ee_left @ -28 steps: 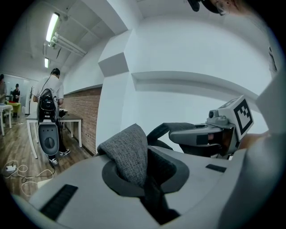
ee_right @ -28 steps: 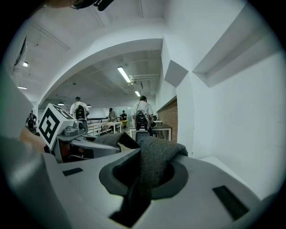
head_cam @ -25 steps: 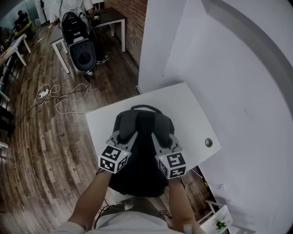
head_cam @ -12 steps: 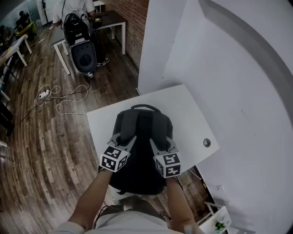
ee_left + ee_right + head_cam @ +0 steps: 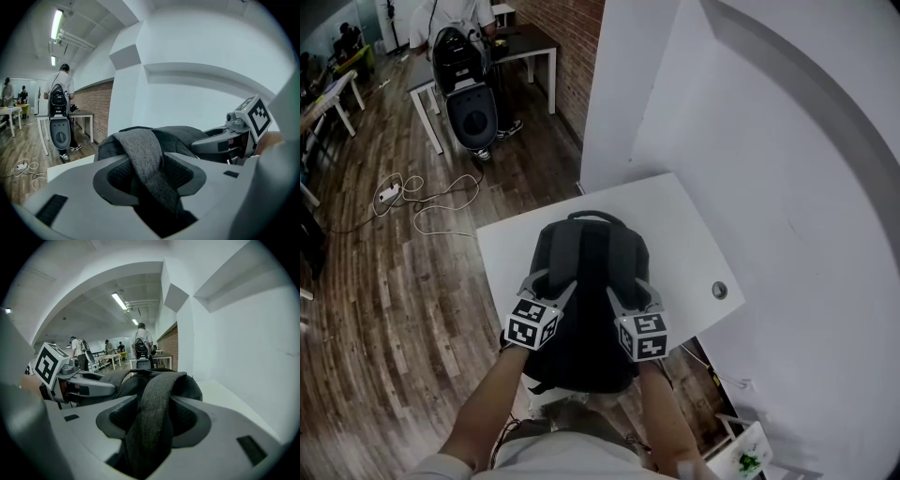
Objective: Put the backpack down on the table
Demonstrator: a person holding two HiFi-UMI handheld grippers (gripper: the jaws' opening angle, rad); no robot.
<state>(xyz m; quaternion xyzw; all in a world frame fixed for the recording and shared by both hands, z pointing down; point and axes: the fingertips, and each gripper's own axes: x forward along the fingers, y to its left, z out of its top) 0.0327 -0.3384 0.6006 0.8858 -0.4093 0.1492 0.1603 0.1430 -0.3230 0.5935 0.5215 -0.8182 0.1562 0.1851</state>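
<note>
Now left tongs and right tongs have just been opening wide, a strap slack between each, so the backpack sitting at the desk near edge may slide off.

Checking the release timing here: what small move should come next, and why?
Probably draw both grippers back off the shoulder straps: the backpack lies on the table, and the left gripper and right gripper have just been opening, straps loose between their jaws.

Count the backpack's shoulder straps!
2. One shoulder strap lies between the left gripper's jaws, the other between the right gripper's; both pairs have just been opening. None seems hidden.
</note>
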